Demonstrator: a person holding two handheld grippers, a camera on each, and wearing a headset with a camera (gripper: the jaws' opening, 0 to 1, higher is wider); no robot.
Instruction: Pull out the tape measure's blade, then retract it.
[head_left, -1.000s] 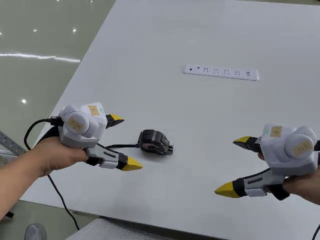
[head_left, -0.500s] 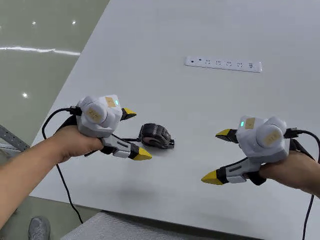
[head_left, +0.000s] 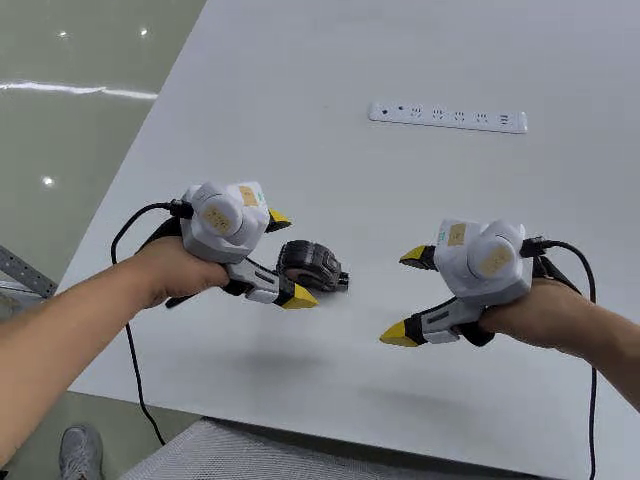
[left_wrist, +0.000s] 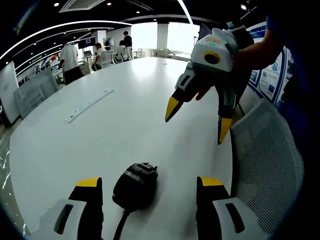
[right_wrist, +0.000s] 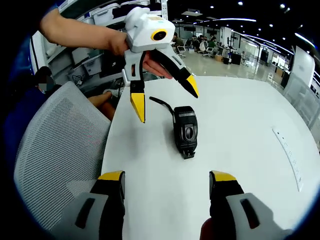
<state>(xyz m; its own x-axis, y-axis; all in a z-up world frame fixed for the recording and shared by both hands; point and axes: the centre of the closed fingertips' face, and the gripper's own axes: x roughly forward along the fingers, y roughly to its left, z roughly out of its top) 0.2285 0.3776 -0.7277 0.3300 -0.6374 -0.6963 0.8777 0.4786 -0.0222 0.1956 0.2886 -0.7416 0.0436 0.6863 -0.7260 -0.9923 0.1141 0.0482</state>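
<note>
A black tape measure (head_left: 312, 266) with a dark wrist strap lies on the white table (head_left: 400, 60); its blade is fully inside. My left gripper (head_left: 287, 257) is open, its yellow-tipped jaws on either side of the tape measure's left end without touching it. The tape measure (left_wrist: 135, 185) sits between those jaws in the left gripper view. My right gripper (head_left: 408, 295) is open a short way to the right, pointing at the tape measure (right_wrist: 185, 131) with a gap of table between. The right gripper (left_wrist: 196, 116) hangs above the table ahead of the left one, and the left gripper (right_wrist: 163, 97) hovers over the case.
A white power strip (head_left: 447, 116) lies farther back on the table. The table's near edge runs just below both hands, with a mesh chair (right_wrist: 55, 160) beside it. A black cable (head_left: 128, 330) trails from the left gripper off the table's left side.
Both grippers have closed in on the tape measure: the left moved right until its jaws flank the case, and the right moved left toward it. The tape measure has stayed put.
</note>
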